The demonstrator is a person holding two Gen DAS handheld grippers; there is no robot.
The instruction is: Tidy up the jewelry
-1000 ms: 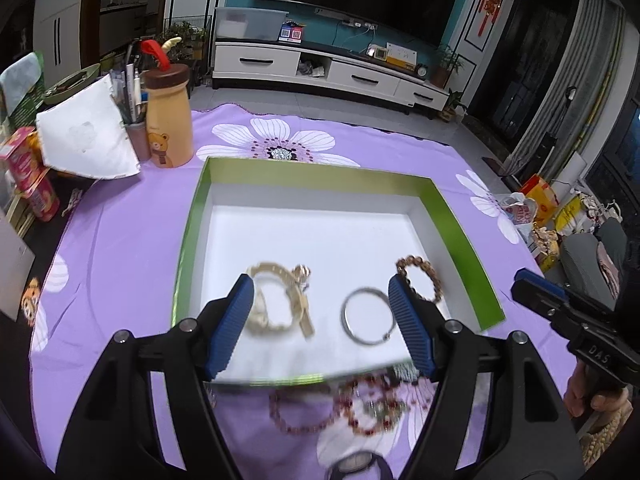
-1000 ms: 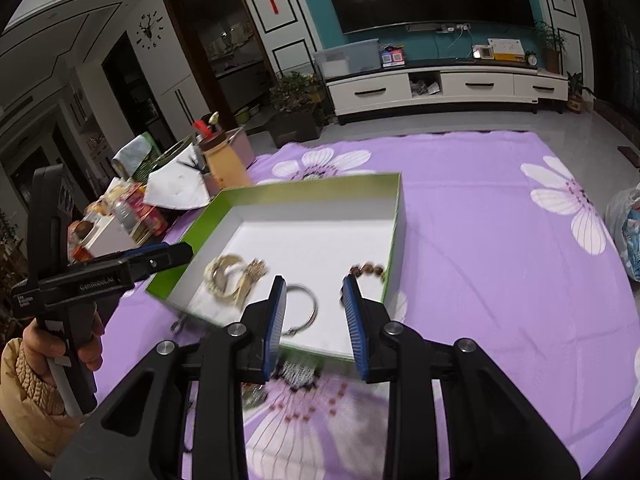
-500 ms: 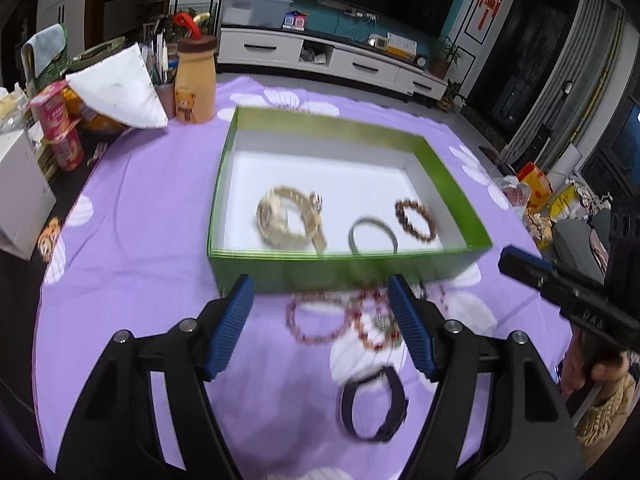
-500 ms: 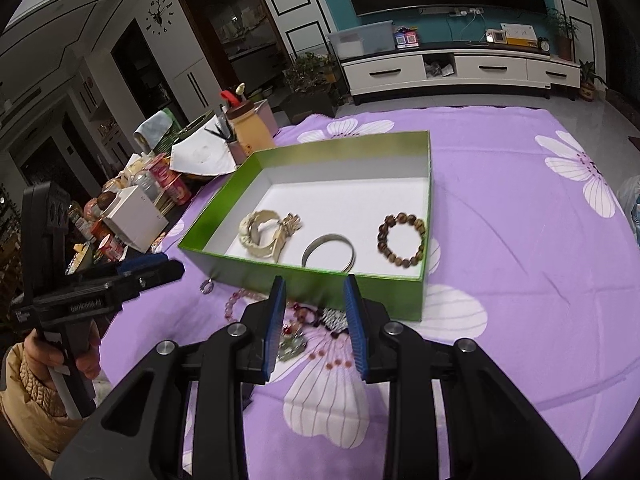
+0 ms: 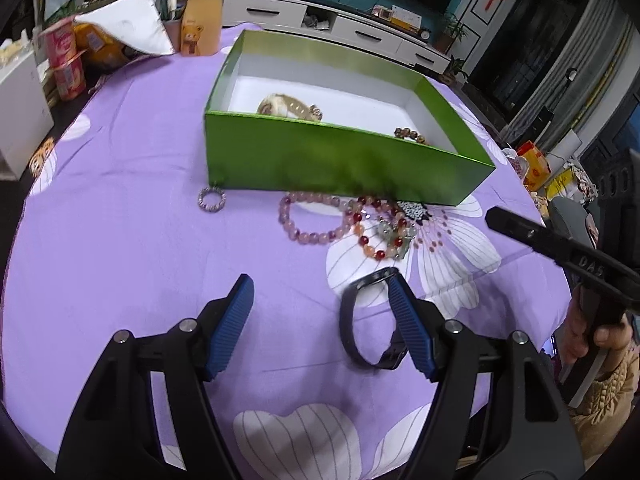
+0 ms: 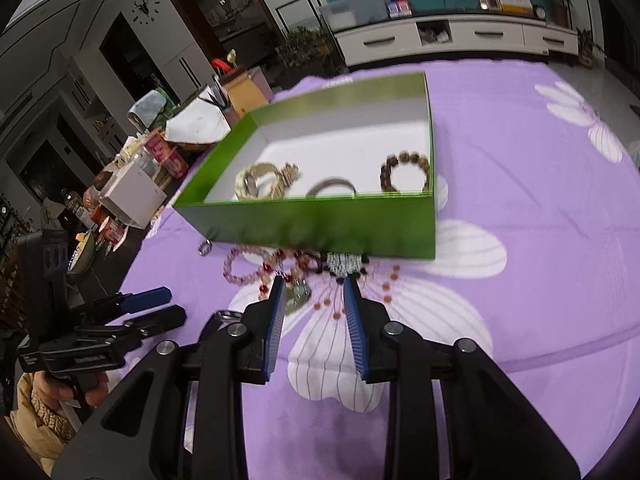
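Note:
A green box (image 5: pixel 340 160) (image 6: pixel 320 224) with a white floor holds a gold watch (image 6: pixel 264 178), a silver bangle (image 6: pixel 331 187) and a brown bead bracelet (image 6: pixel 406 172). On the purple cloth in front of it lie a pink bead bracelet (image 5: pixel 308 218), a red and green bead bracelet (image 5: pixel 384 236), a small ring (image 5: pixel 211 199) and a black band (image 5: pixel 362 320). My left gripper (image 5: pixel 320 294) is open and empty, low over the cloth, its right finger beside the black band. My right gripper (image 6: pixel 314 286) is open and empty, just short of the loose bracelets (image 6: pixel 280 268).
At the table's left edge stand a yellow bear bottle (image 5: pixel 202 20), a pen cup, a white paper (image 5: pixel 128 24), snack tubs (image 5: pixel 64 60) and a white box (image 6: pixel 134 194). The flowered purple cloth (image 6: pixel 540 200) stretches right of the box. A TV cabinet (image 6: pixel 452 34) stands behind.
Both grippers have pulled back from over the box and dropped low over the cloth in front of it. The loose bracelets, ring and black band have come into view.

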